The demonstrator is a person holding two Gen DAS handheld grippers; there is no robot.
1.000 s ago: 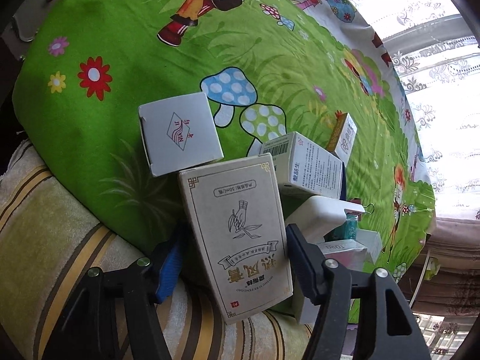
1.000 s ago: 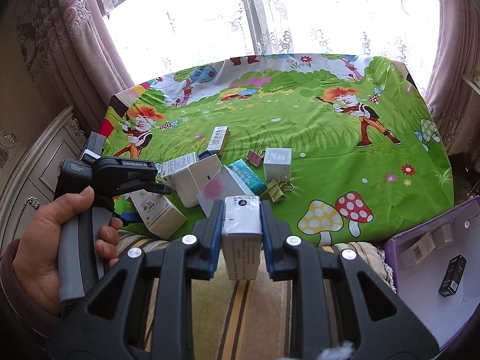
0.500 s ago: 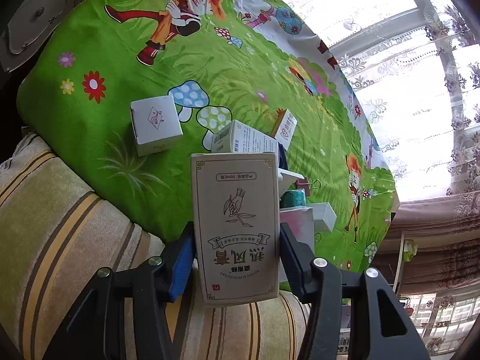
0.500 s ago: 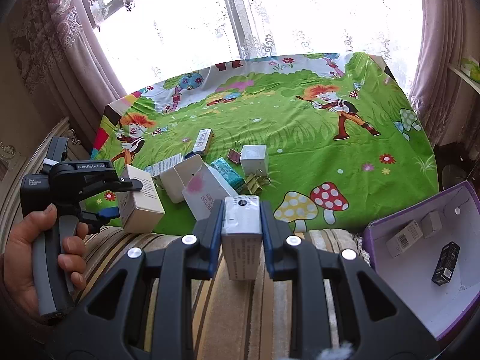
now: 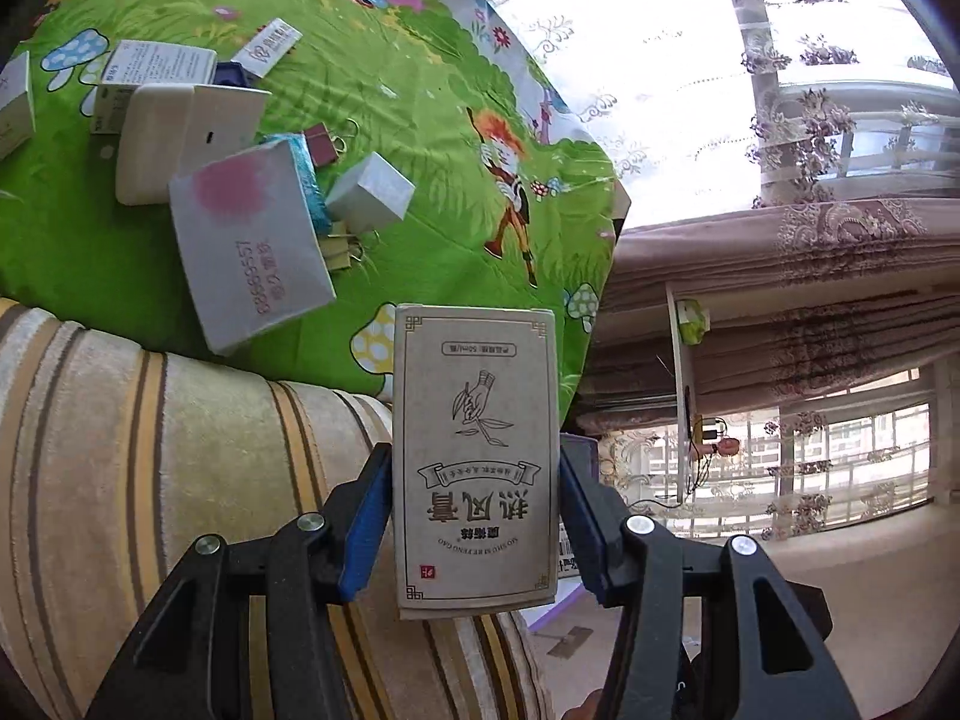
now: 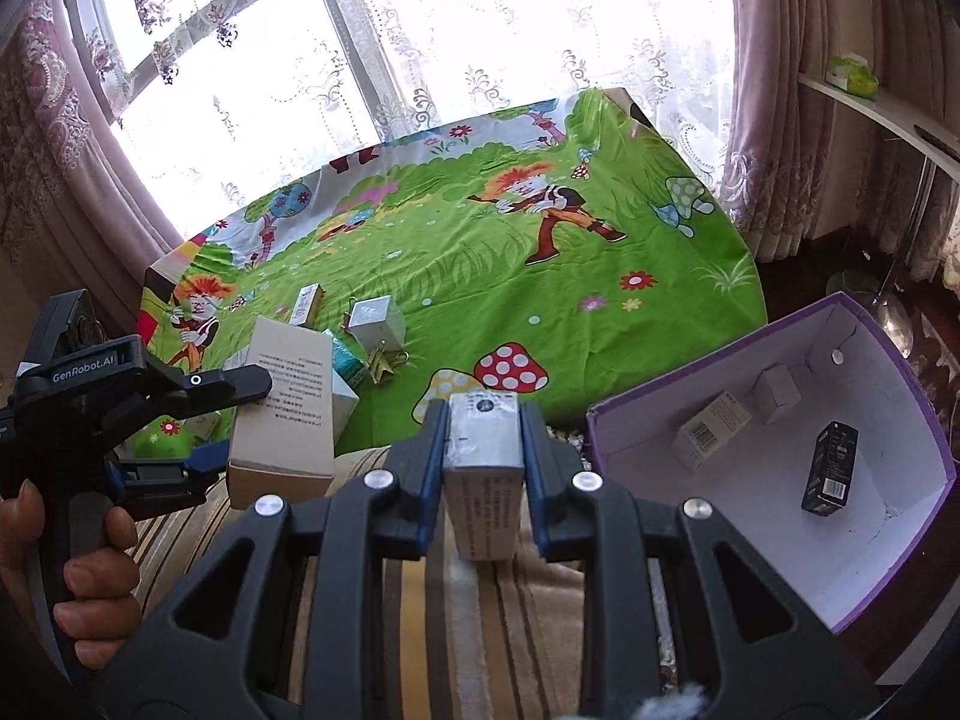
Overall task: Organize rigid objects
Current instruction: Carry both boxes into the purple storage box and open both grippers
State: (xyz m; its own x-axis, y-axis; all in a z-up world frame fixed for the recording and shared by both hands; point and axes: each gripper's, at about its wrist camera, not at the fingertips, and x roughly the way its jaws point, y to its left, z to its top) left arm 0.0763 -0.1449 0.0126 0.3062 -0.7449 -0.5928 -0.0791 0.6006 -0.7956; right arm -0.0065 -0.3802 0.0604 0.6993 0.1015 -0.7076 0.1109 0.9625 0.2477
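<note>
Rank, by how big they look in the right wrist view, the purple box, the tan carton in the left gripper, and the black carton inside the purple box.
1. purple box, clearly largest.
2. tan carton, held in the left gripper.
3. black carton, smallest; its depth relative to the tan carton is unclear, so true sizes are unsure.

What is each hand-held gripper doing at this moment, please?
Left hand-held gripper: closed, holding the beige carton.
Right hand-held gripper: closed, holding the small grey box.
</note>
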